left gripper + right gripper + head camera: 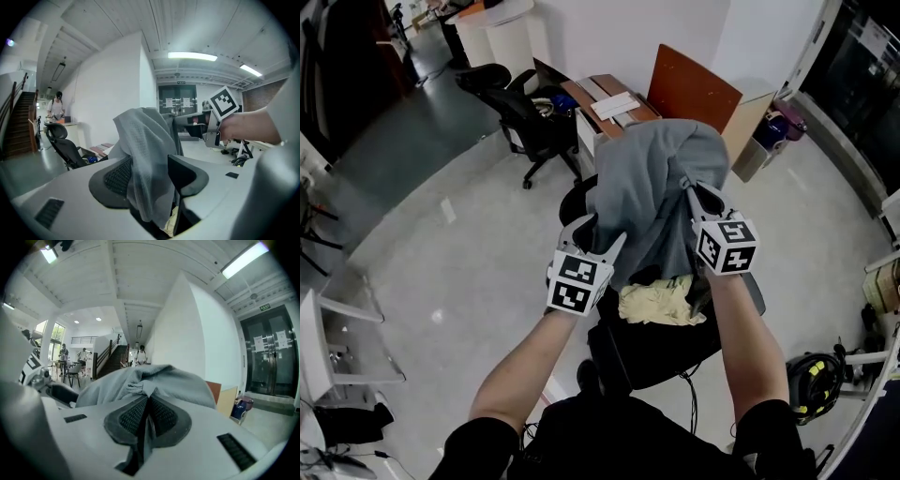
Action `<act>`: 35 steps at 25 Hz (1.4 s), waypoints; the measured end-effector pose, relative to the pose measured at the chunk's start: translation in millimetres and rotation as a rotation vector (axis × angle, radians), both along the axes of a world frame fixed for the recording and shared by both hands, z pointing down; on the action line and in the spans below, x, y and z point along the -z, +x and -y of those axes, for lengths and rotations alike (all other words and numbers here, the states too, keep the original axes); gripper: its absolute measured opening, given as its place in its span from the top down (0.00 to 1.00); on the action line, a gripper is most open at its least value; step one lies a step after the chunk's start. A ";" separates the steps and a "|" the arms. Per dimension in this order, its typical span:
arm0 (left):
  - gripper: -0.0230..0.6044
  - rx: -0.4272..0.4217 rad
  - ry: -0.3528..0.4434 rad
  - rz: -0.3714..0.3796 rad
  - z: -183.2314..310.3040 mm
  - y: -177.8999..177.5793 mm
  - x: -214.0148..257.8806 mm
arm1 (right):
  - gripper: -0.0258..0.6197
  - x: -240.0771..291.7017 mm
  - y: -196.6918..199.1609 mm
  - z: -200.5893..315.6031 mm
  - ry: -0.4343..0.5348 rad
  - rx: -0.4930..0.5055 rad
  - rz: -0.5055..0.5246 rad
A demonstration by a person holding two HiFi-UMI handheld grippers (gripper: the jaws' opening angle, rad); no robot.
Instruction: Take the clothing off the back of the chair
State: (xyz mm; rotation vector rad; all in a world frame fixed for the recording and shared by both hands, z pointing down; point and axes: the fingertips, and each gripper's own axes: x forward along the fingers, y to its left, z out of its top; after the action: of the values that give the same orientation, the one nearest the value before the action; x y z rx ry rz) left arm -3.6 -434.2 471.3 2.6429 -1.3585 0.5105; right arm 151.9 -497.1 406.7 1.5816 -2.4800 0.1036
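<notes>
**Item: grey garment** (652, 178). Draped over the back of the chair (652, 352), bunched up between the two tools. It reaches beyond the tips of both.

**Right tool** (698, 197). The jaws are closed on a pinched fold of the garment. In the right gripper view the fold is clamped between the pads (146, 416), and the rest of the fabric (164, 378) mounds up just ahead of the tips.

**Left tool** (602, 234). The jaws stand apart. A hanging length of the garment (140, 140) falls between them, lying against the left pad and clear of the other, so nothing is gripped (150, 173).

**Step in hand.** Judged as the lift-off: one side is secured, the other only bracketed.

**Next move calls for.** Probably closing the left tool on the hanging fabric, then raising both tools together until the hem clears the top of the chair back. A one-sided pull could snag the cloth or drag it.

**Other contents.** A pale yellow cloth (661, 302) lies below the right tool, on the seat. A second black office chair (520, 112), a bench (581, 94) and an orange board (694, 89) stand well beyond the tool tips.

**Hidden or unclear.**
- The chair back is wholly covered, so its shape and any catch points cannot be seen.
- The kind of garment cannot be told.
- It is not clear whether the yellow cloth touches the garment.
</notes>
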 end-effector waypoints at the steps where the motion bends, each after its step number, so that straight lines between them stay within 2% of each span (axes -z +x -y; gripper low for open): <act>1: 0.57 0.000 0.009 0.000 -3.9 0.9 4.0 | 0.92 15.0 1.3 -6.2 0.026 -0.002 0.008; 8: 0.57 -0.040 0.084 0.016 -19.6 9.1 43.6 | 0.92 85.3 10.3 -40.9 0.132 -0.027 0.079; 15: 0.56 -0.084 0.123 0.034 -26.0 19.1 61.3 | 0.92 134.3 2.7 -75.3 0.229 0.012 0.130; 18: 0.53 -0.116 0.140 0.032 -30.4 28.9 67.9 | 0.92 152.5 -8.0 -90.9 0.269 0.052 0.126; 26: 0.44 -0.267 0.168 -0.001 -54.8 64.7 86.0 | 0.92 189.9 -54.1 -127.7 0.337 0.216 0.104; 32: 0.42 -0.275 0.163 -0.012 -56.4 68.1 84.8 | 0.92 203.7 -84.1 -153.2 0.349 0.311 0.115; 35: 0.42 -0.265 0.194 -0.025 -57.5 66.0 95.1 | 0.92 221.9 -95.6 -167.8 0.372 0.346 0.135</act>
State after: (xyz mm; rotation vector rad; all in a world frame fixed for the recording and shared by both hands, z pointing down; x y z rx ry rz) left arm 62.3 -376.7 376.3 2.9983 -1.1069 0.3891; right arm 56.3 -329.3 184.8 1.2646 -2.9723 -0.3297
